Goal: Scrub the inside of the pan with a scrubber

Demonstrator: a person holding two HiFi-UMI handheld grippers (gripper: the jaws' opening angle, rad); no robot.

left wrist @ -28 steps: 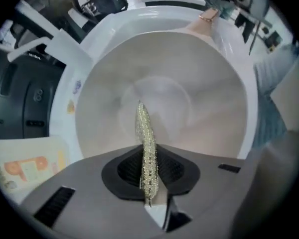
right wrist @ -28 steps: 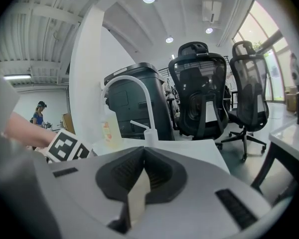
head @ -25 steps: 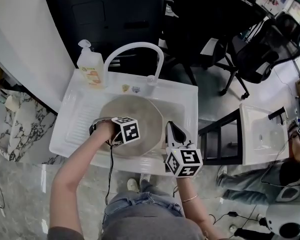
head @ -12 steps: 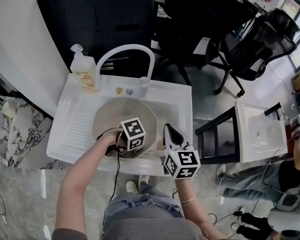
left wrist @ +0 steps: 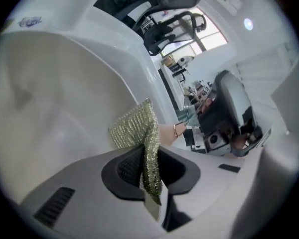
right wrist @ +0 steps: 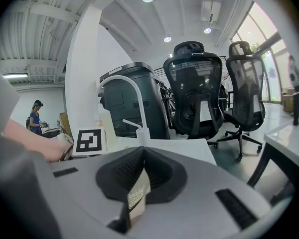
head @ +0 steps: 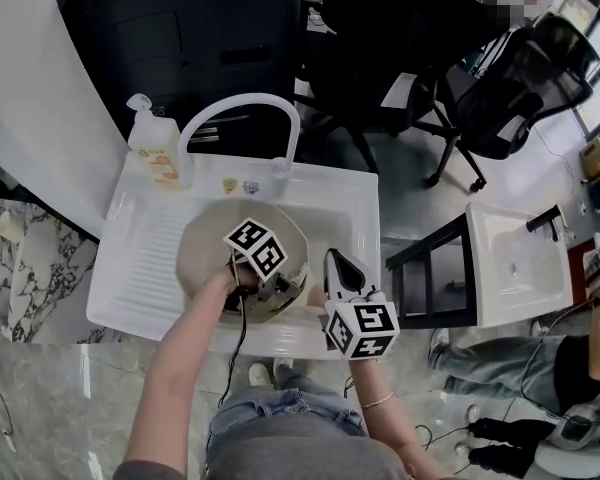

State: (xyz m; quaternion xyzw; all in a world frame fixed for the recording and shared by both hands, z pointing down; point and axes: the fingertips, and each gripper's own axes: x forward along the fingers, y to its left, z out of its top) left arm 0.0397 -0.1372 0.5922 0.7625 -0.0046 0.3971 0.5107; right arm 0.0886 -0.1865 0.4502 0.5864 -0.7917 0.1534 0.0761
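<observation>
A round, pale grey-beige pan [head: 205, 243] lies in the white sink [head: 360, 203]. My left gripper [head: 283, 286] is down inside the pan near its right side, with its marker cube on top. In the left gripper view the left gripper [left wrist: 148, 171] is shut on a green-gold mesh scrubber [left wrist: 137, 128] that rests against the pan's inner wall [left wrist: 40, 108]. My right gripper [head: 332, 256] hovers just right of the pan's rim. In its own view the right gripper [right wrist: 139, 183] has its jaws together, and no pan shows between them.
A curved white faucet [head: 240, 108] and a soap pump bottle [head: 155, 138] stand at the sink's back. The ribbed drainboard [head: 140, 258] lies left of the pan. Black office chairs [head: 500, 98], a second small sink [head: 510, 268] and a seated person [head: 580, 368] are to the right.
My left gripper has moved with the scrubber from the pan's left rim across to its right side. The right gripper has stayed by the pan's right edge.
</observation>
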